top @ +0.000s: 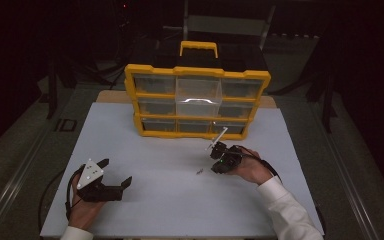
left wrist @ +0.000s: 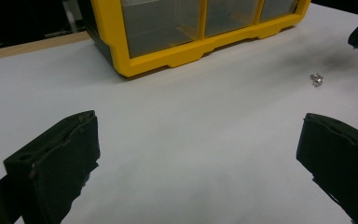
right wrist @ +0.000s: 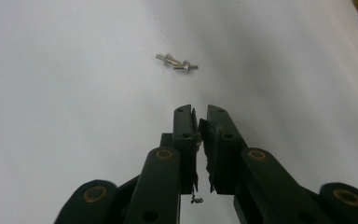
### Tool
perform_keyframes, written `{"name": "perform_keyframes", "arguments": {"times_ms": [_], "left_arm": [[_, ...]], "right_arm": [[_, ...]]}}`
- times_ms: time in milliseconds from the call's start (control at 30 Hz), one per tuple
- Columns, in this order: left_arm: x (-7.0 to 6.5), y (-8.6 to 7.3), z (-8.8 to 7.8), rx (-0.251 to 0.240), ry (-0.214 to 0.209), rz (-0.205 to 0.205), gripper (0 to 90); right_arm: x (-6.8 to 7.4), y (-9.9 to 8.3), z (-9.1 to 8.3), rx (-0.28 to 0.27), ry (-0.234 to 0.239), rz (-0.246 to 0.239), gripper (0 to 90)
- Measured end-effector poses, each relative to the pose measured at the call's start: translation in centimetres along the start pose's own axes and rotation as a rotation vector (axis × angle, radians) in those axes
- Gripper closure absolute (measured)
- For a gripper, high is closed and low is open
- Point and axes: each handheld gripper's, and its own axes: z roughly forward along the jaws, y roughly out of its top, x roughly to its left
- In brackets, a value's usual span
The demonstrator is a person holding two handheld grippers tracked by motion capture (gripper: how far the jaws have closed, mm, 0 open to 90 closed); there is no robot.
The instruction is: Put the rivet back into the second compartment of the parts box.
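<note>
Fingers of the right gripper (right wrist: 199, 114) stand nearly together in the right gripper view, leaving a thin slit between the pads; something small and metallic seems caught low in that slit, at the bottom centre of the frame, but it is too small to tell what it is. Two little screws (right wrist: 177, 62) lie touching each other on the white table (right wrist: 65, 93) in the upper middle of that frame, just beyond the fingertips and apart from them.

In the high view the right gripper (top: 218, 148) sits right of centre, held by a hand (top: 252, 170) with a white sleeve that enters from the lower right. The screws (top: 199, 172) show as a speck just left of it, near the frame's centre.

Left gripper (top: 116, 172) fingers are spread wide with nothing between them. It rests at the lower left of the high view, its grey plate on top. In the left gripper view its two fingers (left wrist: 58, 158) stand at the lower left and lower right corners with bare table between, and the screws (left wrist: 316, 80) lie at the upper right.

A yellow organizer (top: 197, 100) with clear drawers stands at the top centre of the high view, its middle drawer (top: 198, 97) pulled out.
</note>
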Motion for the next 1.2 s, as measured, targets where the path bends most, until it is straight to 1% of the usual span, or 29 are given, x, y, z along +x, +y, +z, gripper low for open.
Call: {"name": "perform_keyframes", "arguments": {"times_ms": [233, 367, 433, 500, 567, 733, 967, 1000, 1200], "left_arm": [[0.0, 0.0, 0.0, 0.0, -0.001, -0.002, 0.2], [0.0, 0.0, 0.1, 0.0, -0.001, -0.001, 0.2], [0.0, 0.0, 0.1, 0.001, -0.002, -0.001, 0.2], [0.0, 0.0, 0.1, 0.001, -0.003, -0.001, 0.2], [0.0, 0.0, 0.1, 0.002, -0.002, 0.0, 0.2], [0.0, 0.0, 0.1, 0.002, -0.002, -0.001, 0.2], [0.0, 0.0, 0.1, 0.002, -0.003, -0.002, 0.2], [0.0, 0.0, 0.1, 0.002, -0.003, -0.002, 0.2], [0.0, 0.0, 0.1, 0.001, -0.001, -0.003, 0.2]], "right_arm": [[0.2, 0.2, -0.6, -0.002, 0.0, -0.005, 83.1], [0.2, 0.4, -1.2, -0.017, -0.004, -0.013, 83.1], [0.3, 0.4, -1.5, -0.027, 0.0, -0.009, 83.2], [0.3, 0.4, -1.7, -0.033, 0.003, -0.016, 83.2], [0.3, 0.5, -1.9, -0.027, -0.002, -0.014, 83.2], [0.3, 0.7, -2.6, -0.04, -0.009, -0.023, 83.2], [0.5, 1.1, -3.8, -0.055, -0.014, -0.025, 83.2], [0.4, 1.2, -3.9, -0.061, -0.015, -0.037, 83.2], [0.4, 1.5, -5.2, -0.078, -0.02, -0.039, 83.2]]}}
